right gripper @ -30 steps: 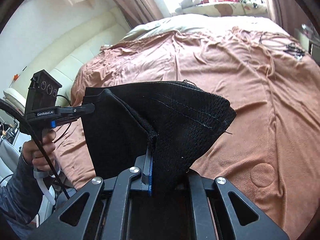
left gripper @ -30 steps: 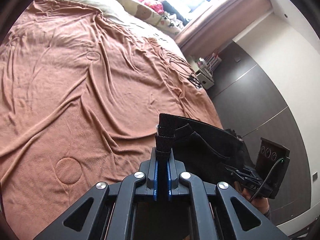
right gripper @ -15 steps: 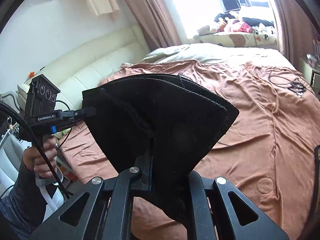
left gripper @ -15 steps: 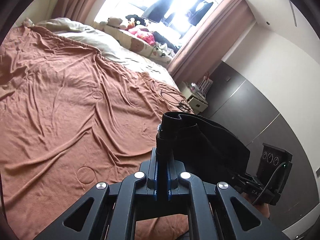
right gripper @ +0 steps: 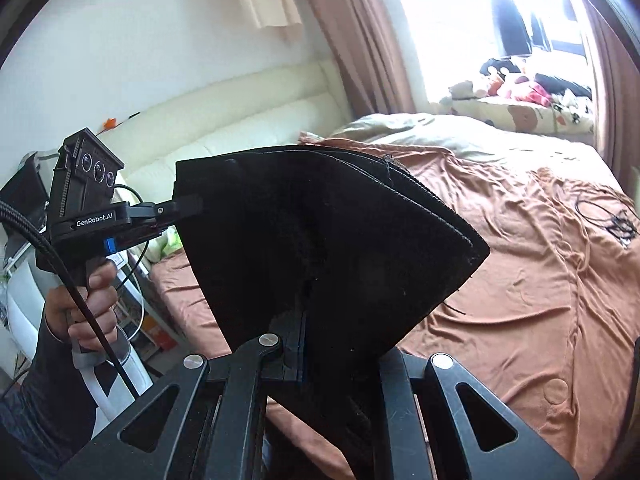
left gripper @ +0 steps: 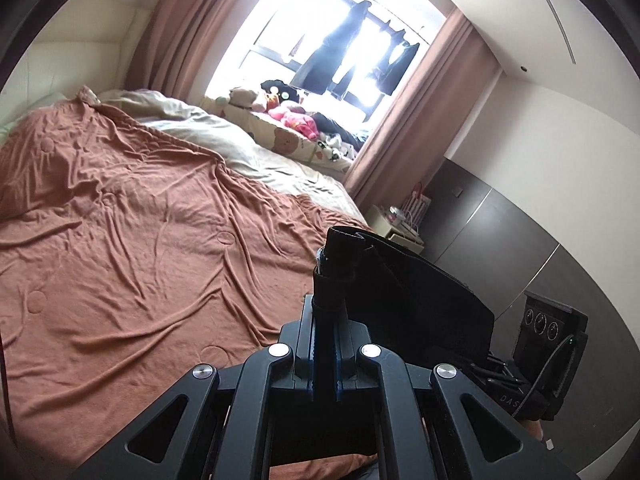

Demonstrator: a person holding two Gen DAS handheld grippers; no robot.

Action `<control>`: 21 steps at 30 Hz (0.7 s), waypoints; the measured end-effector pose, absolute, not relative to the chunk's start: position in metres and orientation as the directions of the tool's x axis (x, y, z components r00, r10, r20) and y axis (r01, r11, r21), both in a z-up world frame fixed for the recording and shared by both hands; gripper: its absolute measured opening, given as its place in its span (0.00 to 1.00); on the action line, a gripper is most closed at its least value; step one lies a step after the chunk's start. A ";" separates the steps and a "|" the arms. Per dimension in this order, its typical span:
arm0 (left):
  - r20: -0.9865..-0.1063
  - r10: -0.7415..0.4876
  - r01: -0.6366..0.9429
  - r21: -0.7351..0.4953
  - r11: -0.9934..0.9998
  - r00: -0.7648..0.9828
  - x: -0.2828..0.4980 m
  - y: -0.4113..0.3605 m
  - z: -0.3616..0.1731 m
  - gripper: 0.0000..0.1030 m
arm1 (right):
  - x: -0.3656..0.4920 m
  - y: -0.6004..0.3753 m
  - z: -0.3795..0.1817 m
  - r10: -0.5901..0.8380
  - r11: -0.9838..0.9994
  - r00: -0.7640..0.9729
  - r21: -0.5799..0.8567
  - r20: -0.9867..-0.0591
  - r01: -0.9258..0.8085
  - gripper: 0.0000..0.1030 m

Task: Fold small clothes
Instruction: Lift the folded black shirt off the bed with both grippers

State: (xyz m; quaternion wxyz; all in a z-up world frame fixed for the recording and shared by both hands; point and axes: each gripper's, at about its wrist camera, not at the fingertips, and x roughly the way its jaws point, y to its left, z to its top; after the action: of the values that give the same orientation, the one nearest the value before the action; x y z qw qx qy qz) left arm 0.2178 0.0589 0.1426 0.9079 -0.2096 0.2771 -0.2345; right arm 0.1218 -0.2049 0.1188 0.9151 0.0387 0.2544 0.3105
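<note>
A small black garment [left gripper: 404, 300] hangs in the air over the bed, stretched between both grippers. My left gripper [left gripper: 326, 312] is shut on one bunched edge of it. In the right wrist view the same left gripper [right gripper: 188, 206] pinches the cloth's upper left corner, held by a person's hand [right gripper: 88, 304]. My right gripper [right gripper: 302, 344] is shut on the garment [right gripper: 320, 220], which drapes over its fingers and hides their tips. The cloth spreads as a wide fan with a stitched hem along its upper right edge.
Below lies a bed with a rumpled brown blanket [left gripper: 140, 240] and a cream duvet [left gripper: 208, 136]. Dark cables [right gripper: 612, 220] lie on the blanket's right side. Stuffed toys [left gripper: 280, 112] sit by the bright window. A nightstand [left gripper: 396, 228] stands beside the bed, and a cream headboard [right gripper: 220, 120] behind it.
Both grippers have risen with the garment, which now hangs higher above the blanket and more spread out. Both views have tilted up towards the window.
</note>
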 end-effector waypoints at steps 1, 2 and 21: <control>-0.398 -0.536 0.306 -0.510 0.804 0.745 0.212 0.064 0.145 0.06 | 0.116 -0.201 0.122 0.595 0.798 0.675 0.223 -0.436 -0.560 0.05; -0.391 -0.528 0.302 -0.507 0.807 0.754 0.206 0.069 0.148 0.06 | 0.112 -0.198 0.124 0.601 0.793 0.672 0.218 -0.432 -0.569 0.05; -0.342 -0.344 0.186 -0.419 0.889 0.875 0.093 0.176 0.201 0.06 | 0.096 -0.138 0.144 0.698 0.678 0.584 0.119 -0.413 -0.726 0.05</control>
State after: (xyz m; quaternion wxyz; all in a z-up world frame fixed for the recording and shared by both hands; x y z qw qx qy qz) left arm 0.0926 0.1760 0.2008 0.9493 -0.1901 0.2080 -0.1394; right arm 0.0957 -0.1382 0.1443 0.8895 -0.0314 0.2181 0.4003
